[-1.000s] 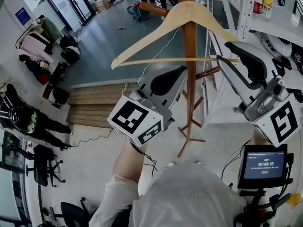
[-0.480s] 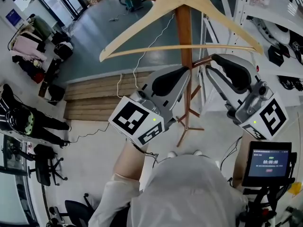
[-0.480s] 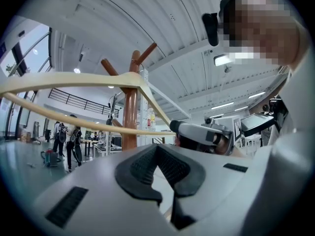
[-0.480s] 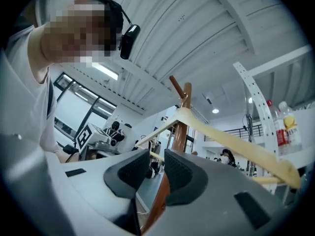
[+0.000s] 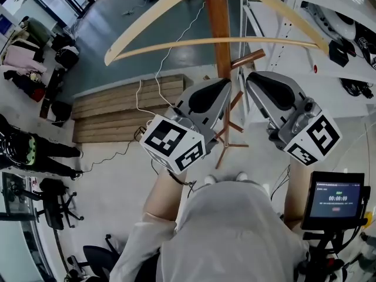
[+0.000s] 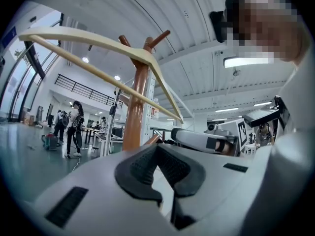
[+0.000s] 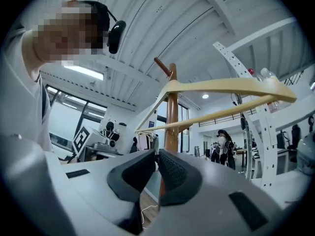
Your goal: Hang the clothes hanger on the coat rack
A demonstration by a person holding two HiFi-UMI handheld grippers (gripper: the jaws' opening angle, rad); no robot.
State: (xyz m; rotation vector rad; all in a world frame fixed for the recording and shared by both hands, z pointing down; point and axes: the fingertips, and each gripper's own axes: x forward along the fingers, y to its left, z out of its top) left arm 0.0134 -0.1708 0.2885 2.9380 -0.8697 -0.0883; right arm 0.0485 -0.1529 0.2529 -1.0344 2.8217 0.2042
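A pale wooden clothes hanger (image 5: pixel 264 40) hangs at the top of the brown coat rack (image 5: pixel 218 34), with its crossbar level. Both grippers are below it and touch neither hanger nor rack. My left gripper (image 5: pixel 218 90) is left of the pole and my right gripper (image 5: pixel 257 82) is right of it. Each is shut with nothing between its pads. The left gripper view shows the hanger (image 6: pixel 142 53) and the rack pole (image 6: pixel 135 112) above my left gripper (image 6: pixel 157 149). The right gripper view has the hanger (image 7: pixel 221 86) and the pole (image 7: pixel 171 127) beyond my right gripper (image 7: pixel 157 154).
White metal shelving (image 5: pixel 282 16) stands right of the rack. A screen showing a timer (image 5: pixel 336 198) is at the lower right. Wooden planks (image 5: pixel 117 107) lie on the floor to the left, with office chairs (image 5: pixel 53 195) further left. People stand in the background (image 6: pixel 74 127).
Both grippers have dropped down and back from the hanger. The right gripper has moved left from the bar's right end, closer to the left gripper. The hanger stays on the rack.
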